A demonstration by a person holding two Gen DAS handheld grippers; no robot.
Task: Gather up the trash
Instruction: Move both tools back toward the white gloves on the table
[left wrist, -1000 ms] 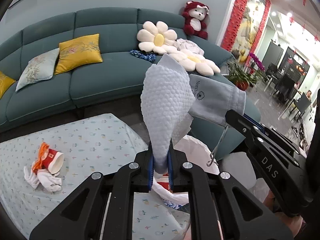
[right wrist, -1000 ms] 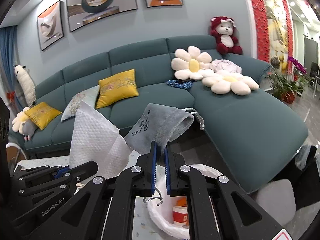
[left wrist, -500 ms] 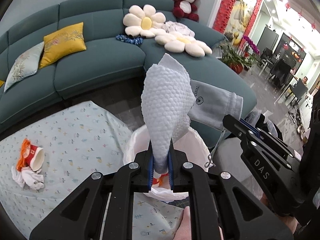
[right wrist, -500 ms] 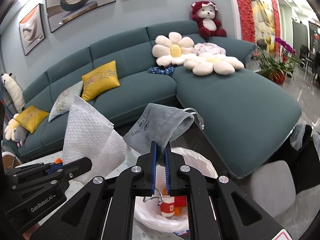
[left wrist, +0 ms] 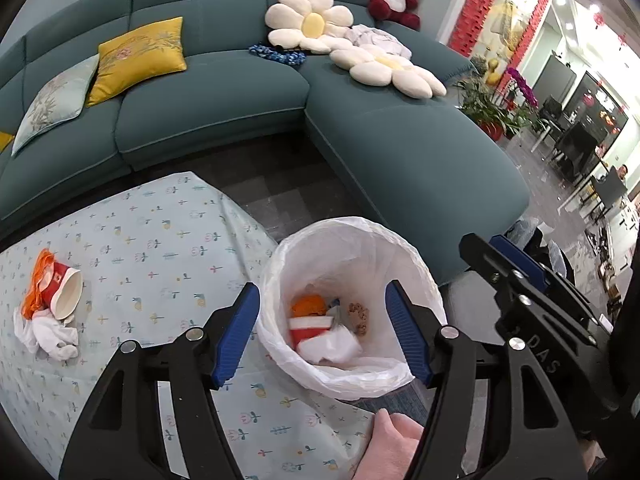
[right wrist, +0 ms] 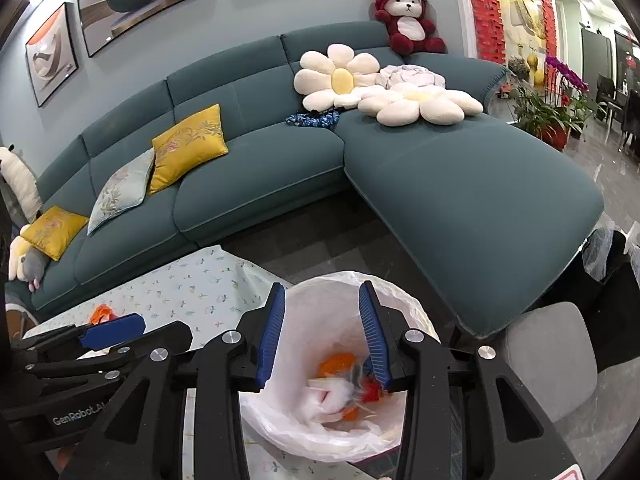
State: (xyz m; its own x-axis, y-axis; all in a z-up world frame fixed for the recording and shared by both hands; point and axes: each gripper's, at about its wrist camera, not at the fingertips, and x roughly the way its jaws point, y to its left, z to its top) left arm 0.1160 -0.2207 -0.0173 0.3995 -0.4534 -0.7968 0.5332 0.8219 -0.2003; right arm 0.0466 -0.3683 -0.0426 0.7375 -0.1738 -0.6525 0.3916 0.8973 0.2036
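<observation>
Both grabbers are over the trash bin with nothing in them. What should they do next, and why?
Probably swing the left gripper, its jaws opening and empty, toward the red paper cup and white tissue on the table; that trash is not yet in the bin.

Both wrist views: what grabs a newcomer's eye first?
The white-lined trash bin at the table's edge, trash inside, with the left gripper and right gripper above it, jaws opening, nothing between them. On the table, far left, a red paper cup with crumpled tissue remains.
</observation>
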